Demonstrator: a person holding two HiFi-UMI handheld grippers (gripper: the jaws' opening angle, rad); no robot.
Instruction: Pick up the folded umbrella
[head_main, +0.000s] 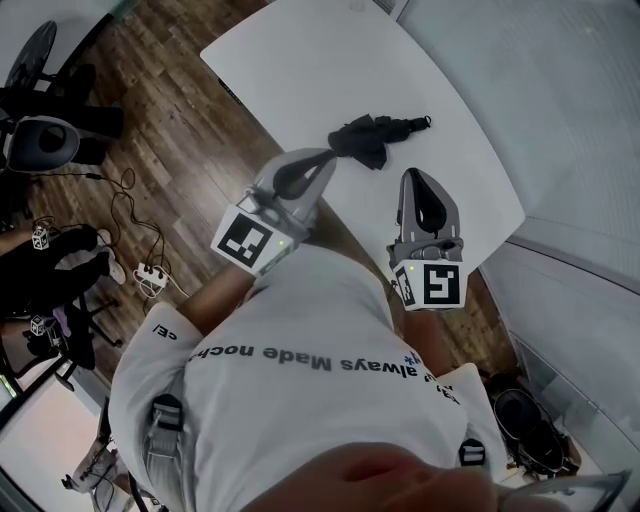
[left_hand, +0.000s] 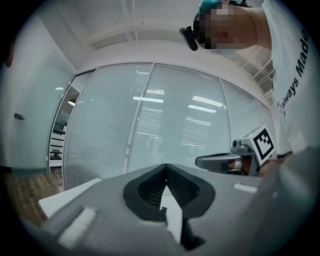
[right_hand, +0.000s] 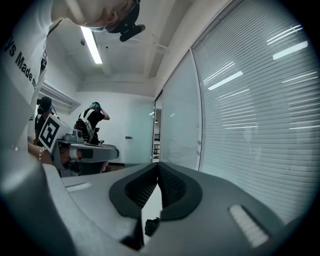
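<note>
A glazed wall with blinds (right_hand: 250, 100) is seen ahead of and to the right of the right claw (head_main: 413, 173). A wooden floor (head_main: 150, 130) is spread out to the left of the left claw (head_main: 324, 157). A white worktop (head_main: 330, 60) lies below and ahead of both claws.

Both claws are held roughly level over the near edge of the worktop, side by side and apart from each other. In each claw's own view, the other claw appears beside it. The tips of the left claw are pressed together, and nothing is gripped between them. The tips of the right claw are likewise closed on nothing.

The folded umbrella (head_main: 370, 138), black and loosely bundled, lies on the worktop. It is just ahead of the left claw's tip and ahead-left of the right claw, with its handle end turned towards the right claw's side. A small dark shape seen low through the gap behind the right claw's tips may be the umbrella.
</note>
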